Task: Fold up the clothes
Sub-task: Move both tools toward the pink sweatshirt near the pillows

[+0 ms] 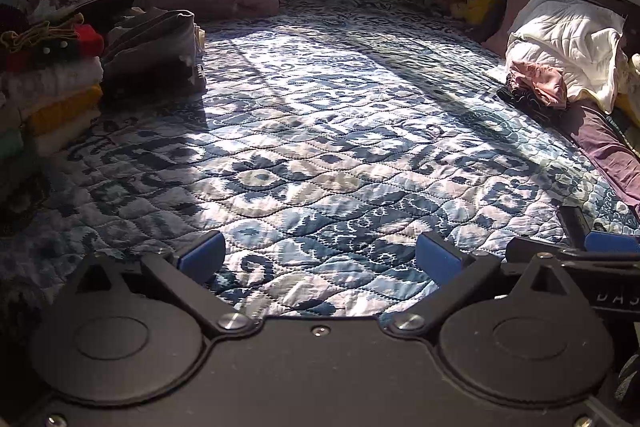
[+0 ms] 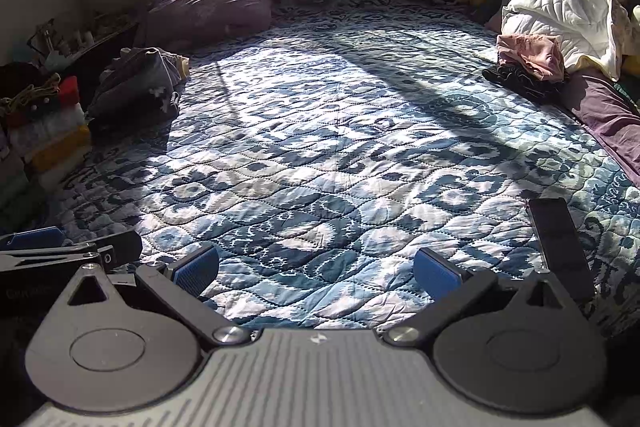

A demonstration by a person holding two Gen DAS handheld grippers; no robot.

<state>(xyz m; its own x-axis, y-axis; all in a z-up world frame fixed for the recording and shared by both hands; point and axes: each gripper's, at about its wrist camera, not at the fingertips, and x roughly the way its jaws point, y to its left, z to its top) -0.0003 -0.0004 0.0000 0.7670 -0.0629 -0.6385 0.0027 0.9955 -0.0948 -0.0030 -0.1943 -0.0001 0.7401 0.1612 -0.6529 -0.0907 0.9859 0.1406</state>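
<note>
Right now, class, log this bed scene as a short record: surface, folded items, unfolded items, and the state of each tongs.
surface: blue-and-white patterned quilted bedspread
folded items: stack of folded clothes in red, white and yellow, at the left edge
unfolded items: crumpled pink garment on a dark garment, far right
beside it: white quilted blanket
left tongs: open, empty
right tongs: open, empty

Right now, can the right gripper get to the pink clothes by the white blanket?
Probably yes. The right gripper is open and empty, and only bare quilt lies between it and the pink clothes. They sit far off, so the person would need to reach across.
</note>
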